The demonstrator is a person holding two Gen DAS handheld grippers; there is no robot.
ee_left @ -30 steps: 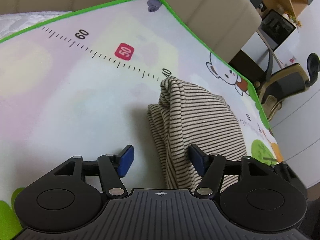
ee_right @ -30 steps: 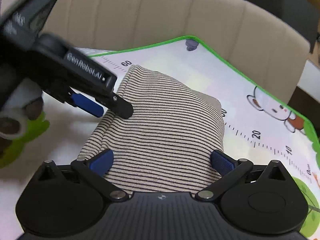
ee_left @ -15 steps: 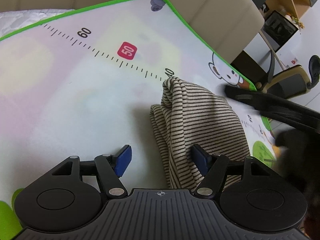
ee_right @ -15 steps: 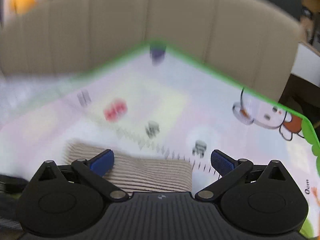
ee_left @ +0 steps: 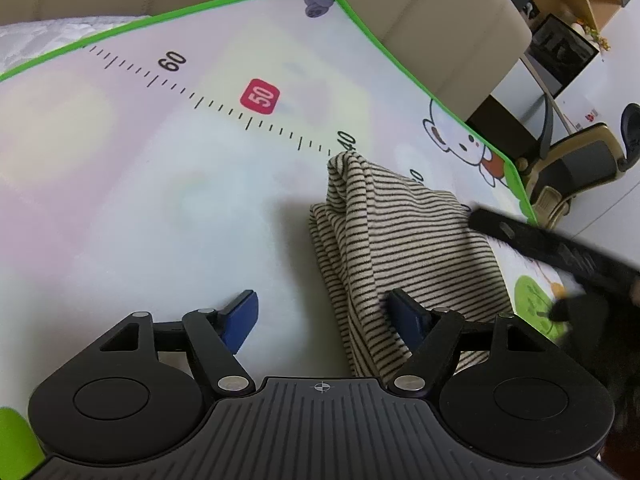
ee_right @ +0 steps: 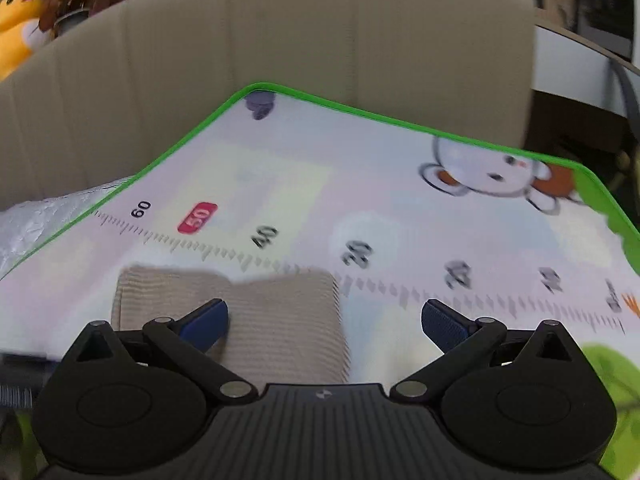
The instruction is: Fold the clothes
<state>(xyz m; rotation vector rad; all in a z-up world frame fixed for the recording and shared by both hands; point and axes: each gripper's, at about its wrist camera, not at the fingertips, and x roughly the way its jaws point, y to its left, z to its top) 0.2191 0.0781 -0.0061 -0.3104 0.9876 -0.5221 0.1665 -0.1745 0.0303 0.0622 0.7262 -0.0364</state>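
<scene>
Since a second ago the right gripper (ee_right: 324,320) has pulled back and swung right off the striped garment (ee_left: 404,248) — it sat low over the cloth with both pads straddling it, now the folded bundle lies ahead and left of it, blurred in the right wrist view, only the left pad overlapping it in the picture. Half a second ago that view was heavily smeared; now less so. In the left wrist view the right gripper's dark body (ee_left: 560,256) shows at the right edge over the cloth's far right side, lower than half a second ago. The left gripper (ee_left: 324,316) has barely shifted; the garment sits in the same spot. Left gripper: jaws spread wide, nothing clamped — the left pad is over bare mat, the right pad touches or just overlaps the near edge of the folded garment; cannot tell if it presses on it. Right gripper: jaws wide apart, empty, right pad over bare mat. The garment is a compact folded bundle, beige with thin dark stripes, lying on the green-edged play mat (ee_left: 160,200) just below the printed ruler near the 40 mark (ee_left: 346,142). Beige sofa back (ee_right: 320,40) behind the mat.
</scene>
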